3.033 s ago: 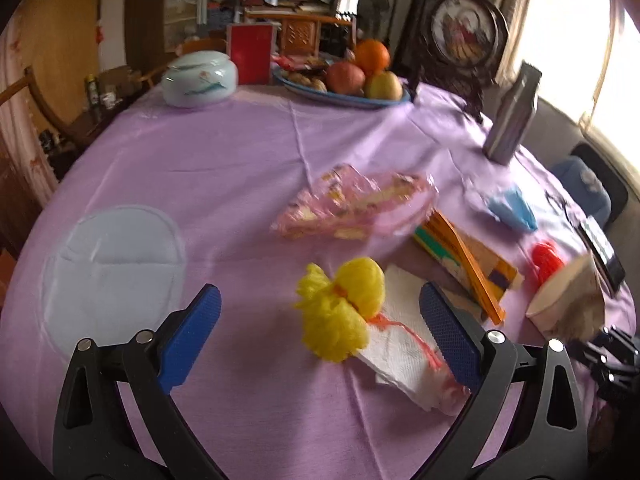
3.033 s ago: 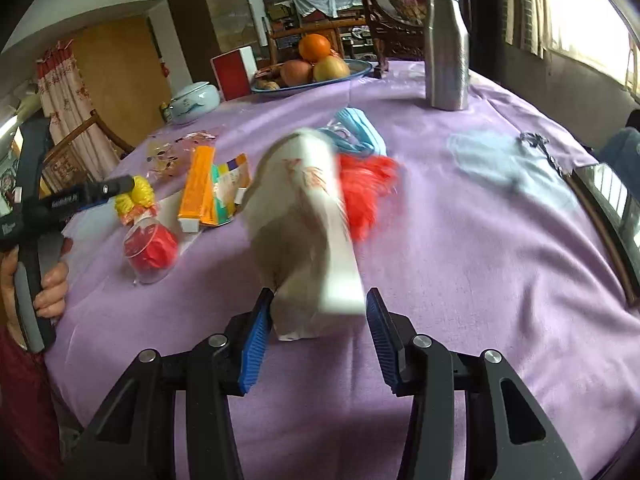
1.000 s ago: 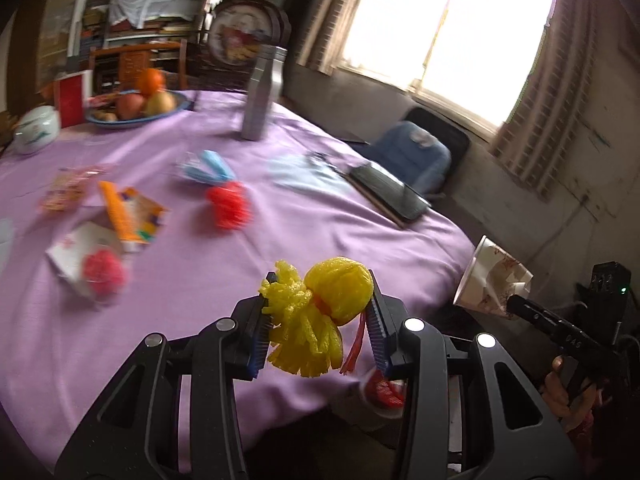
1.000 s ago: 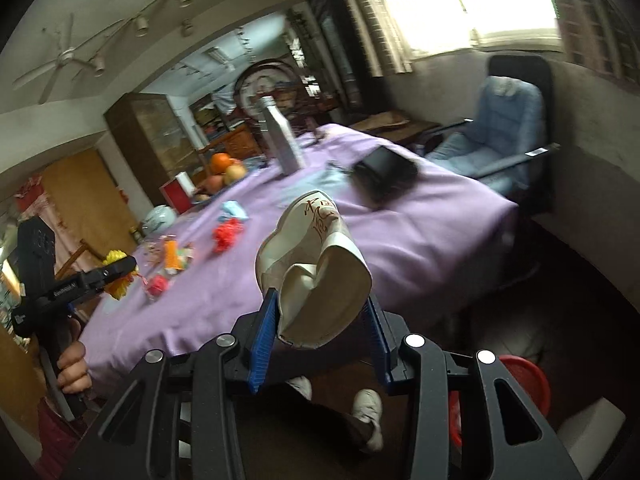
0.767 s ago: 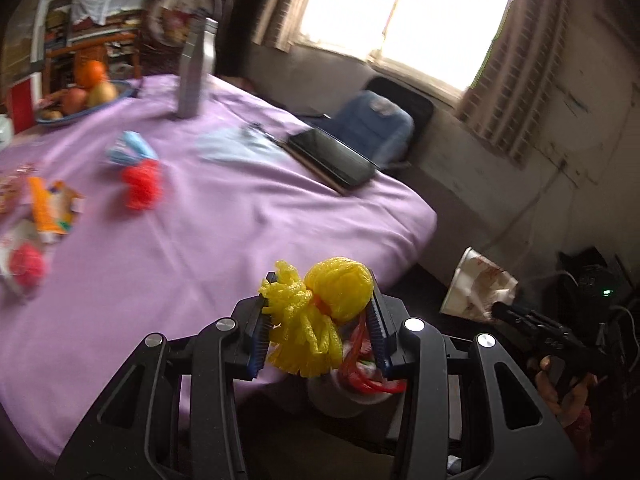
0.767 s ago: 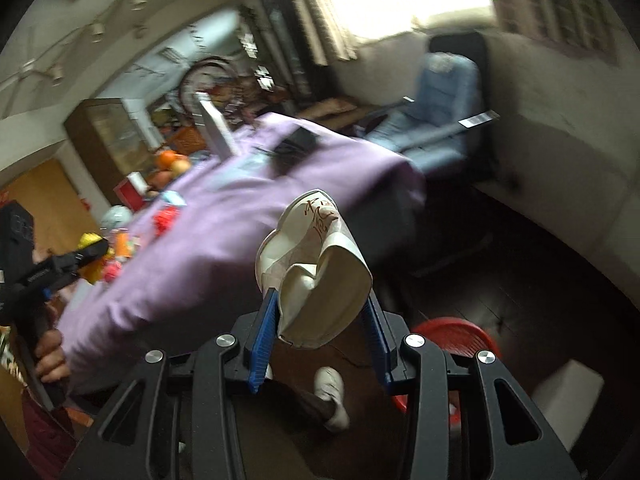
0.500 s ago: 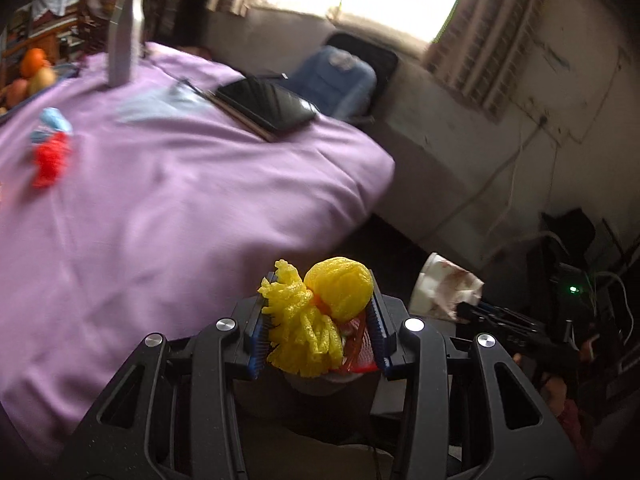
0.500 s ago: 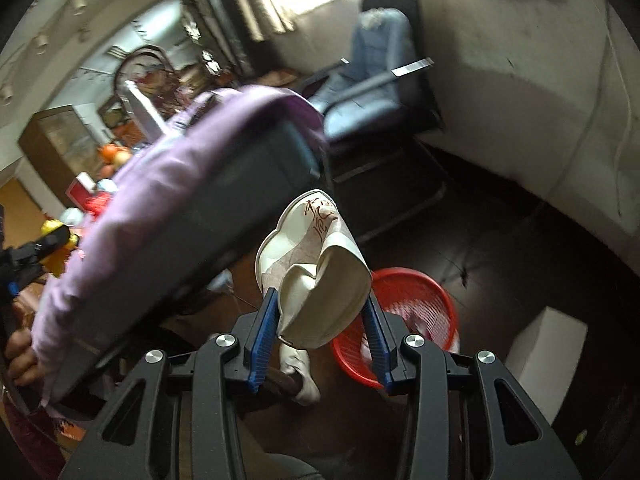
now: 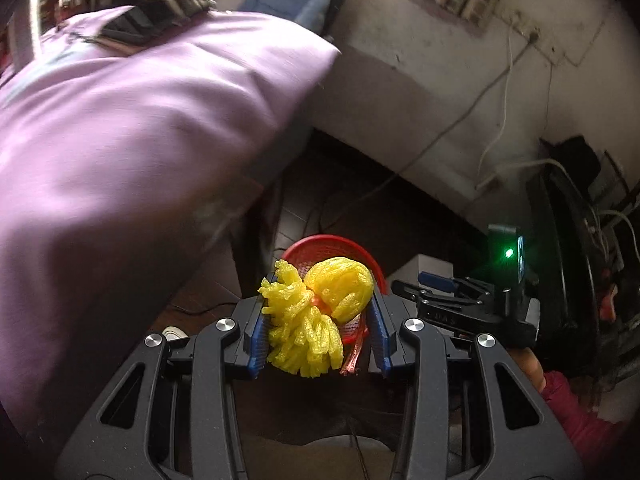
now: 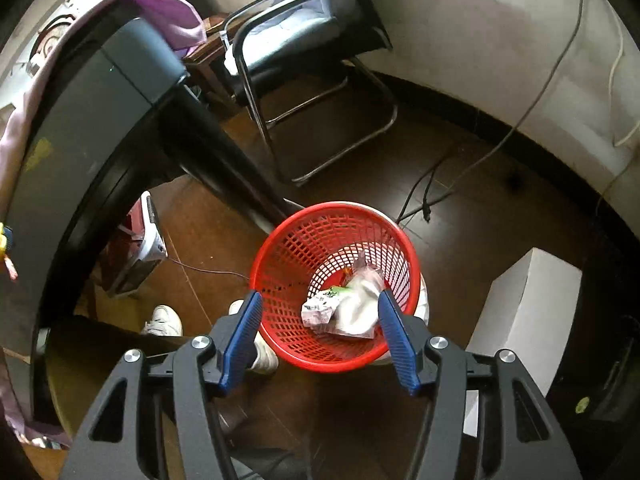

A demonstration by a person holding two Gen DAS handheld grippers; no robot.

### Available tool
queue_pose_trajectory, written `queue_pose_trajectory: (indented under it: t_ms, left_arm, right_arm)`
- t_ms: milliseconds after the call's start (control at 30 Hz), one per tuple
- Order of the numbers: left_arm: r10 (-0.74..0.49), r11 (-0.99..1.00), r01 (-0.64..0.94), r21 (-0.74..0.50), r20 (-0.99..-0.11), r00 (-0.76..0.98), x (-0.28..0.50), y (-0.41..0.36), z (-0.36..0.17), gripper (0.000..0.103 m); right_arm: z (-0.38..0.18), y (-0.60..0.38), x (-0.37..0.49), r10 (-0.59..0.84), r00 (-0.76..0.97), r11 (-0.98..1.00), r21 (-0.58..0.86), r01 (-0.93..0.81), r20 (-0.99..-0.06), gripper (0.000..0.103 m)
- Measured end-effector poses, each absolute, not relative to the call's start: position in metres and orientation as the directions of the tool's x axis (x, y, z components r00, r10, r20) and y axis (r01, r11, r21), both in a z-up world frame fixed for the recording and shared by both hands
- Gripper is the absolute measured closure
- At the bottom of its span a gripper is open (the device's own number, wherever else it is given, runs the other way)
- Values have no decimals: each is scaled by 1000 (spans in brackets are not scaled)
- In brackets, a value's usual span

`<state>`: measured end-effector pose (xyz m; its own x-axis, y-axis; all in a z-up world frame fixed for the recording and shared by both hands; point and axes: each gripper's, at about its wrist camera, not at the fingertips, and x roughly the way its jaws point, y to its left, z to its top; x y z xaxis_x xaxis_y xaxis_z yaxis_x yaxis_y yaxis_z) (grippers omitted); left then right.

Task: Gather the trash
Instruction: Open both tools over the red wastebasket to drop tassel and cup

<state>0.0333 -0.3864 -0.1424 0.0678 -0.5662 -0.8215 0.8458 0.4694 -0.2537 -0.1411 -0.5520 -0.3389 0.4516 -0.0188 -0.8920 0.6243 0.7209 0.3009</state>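
Observation:
My left gripper [image 9: 320, 336] is shut on a yellow foam fruit net [image 9: 320, 312] with a red strip hanging from it, held above a red mesh waste basket [image 9: 320, 245] on the floor. My right gripper [image 10: 320, 340] is open and empty, right above the same red basket [image 10: 280, 260]. Crumpled white paper trash [image 10: 348, 308] lies inside the basket. The right gripper also shows in the left wrist view [image 9: 440, 292], open beside the basket.
The purple-clothed table [image 9: 120, 120] stands at the left, its dark edge and leg [image 10: 208, 140] near the basket. A blue-cushioned metal chair [image 10: 300, 28], a white box [image 10: 528, 312], floor cables [image 10: 432, 192] and my white shoes [image 10: 164, 320] surround the basket.
Both grippers swung away from the table and down toward the floor basket. The right gripper opened and let go of the white paper cup, which now lies in the basket.

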Motion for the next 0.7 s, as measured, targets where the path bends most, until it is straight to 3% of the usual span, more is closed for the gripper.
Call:
queue_pose_trajectory:
  t_ms: [433,500,567,700]
  left_arm:
    - [-488,364,894,-261,-871,-56,16,-466,-190,59]
    - [-480,362,894,-263,-875,-63,17,-477,-194,53]
    - [-476,377,891,-253,-878,-48,18,-484,-196,32]
    - [-492,408,883,-233,-870,-2,21,-487,-189,14]
  right_arm:
    - [-329,-584,-171,-36,510,633,375,677,-859,41]
    - [-330,-586,-173,-36,508,633,374,678,-860,41]
    - [-329,-588,-175,-36,509,632,375,679,-860,41]
    - [-326,-590,-177,-39,515,624,382,682,-856,41]
